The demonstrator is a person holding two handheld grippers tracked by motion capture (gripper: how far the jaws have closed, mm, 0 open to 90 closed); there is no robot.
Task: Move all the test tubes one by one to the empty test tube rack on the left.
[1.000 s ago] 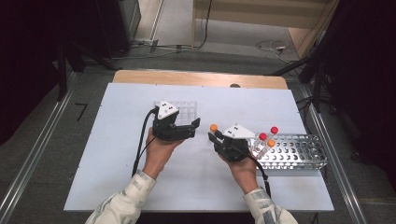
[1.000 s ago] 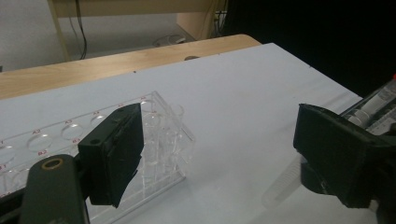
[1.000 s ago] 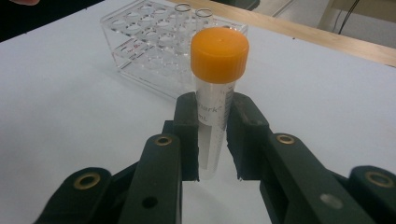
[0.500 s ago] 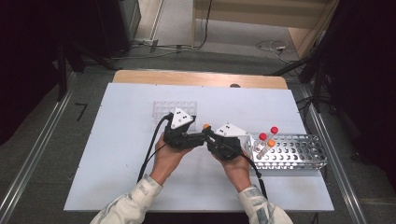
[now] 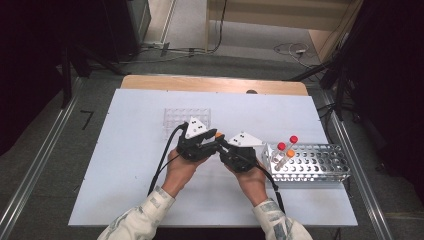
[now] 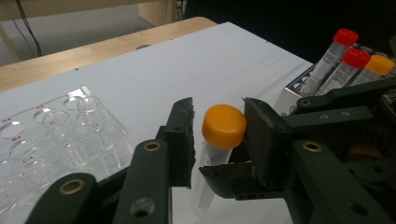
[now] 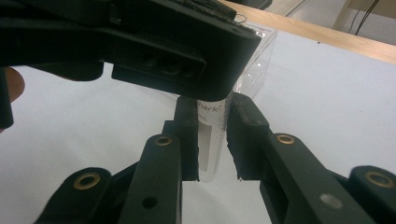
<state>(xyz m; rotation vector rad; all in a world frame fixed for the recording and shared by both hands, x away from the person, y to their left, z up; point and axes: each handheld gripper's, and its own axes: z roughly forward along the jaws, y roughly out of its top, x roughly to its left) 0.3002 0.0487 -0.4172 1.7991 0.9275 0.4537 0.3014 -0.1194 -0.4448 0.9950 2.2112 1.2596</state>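
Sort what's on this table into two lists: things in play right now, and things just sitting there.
In play:
- clear plastic tube with an orange cap, between both grippers' jaws
- left gripper, jaws either side of the cap
- right gripper, clamped on the tube body

Sitting by:
- metal tube rack holding three capped tubes
- clear plastic rack

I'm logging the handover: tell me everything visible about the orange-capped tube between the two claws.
The orange-capped tube is clear plastic with printed markings and a rounded orange screw cap. It stands nearly upright above the white table. The right claw grips its body; the left claw brackets the cap, not clearly clamped.
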